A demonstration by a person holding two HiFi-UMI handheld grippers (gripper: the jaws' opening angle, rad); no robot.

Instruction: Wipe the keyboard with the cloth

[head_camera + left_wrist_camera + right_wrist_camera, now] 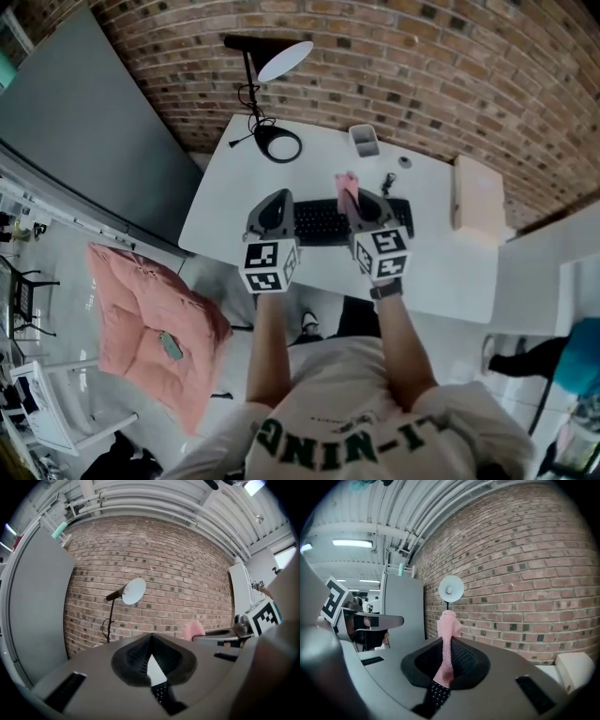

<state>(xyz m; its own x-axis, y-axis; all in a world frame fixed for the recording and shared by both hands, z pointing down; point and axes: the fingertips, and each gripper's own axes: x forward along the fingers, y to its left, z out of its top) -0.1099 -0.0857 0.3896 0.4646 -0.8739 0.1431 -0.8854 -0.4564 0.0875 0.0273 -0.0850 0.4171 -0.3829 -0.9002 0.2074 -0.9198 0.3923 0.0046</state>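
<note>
**Keyboard wipe: cloth gripped, no contact yet**

Right gripper [448, 641]: jaws clamped on the pink cloth [449, 619], which stands up past the tips.

Left gripper [151, 638]: jaws brought together, nothing between them.

Position: I hold both grippers above the black keyboard [323, 223], which lies mid-way along the white table [441, 277]. The cloth appears clear of the keys.

Progress, my reading: the cloth is picked up. The wiping strokes look to be all left to do, though I cannot tell whether any keys are already clean.

Writing:
- Green lettering on the shirt [375, 436], upside down to the head view, seems to read LI-NING and is partly hidden.
- Marker cubes [270, 265] bear square patterns only.
- Key legends are too small to read.
</note>
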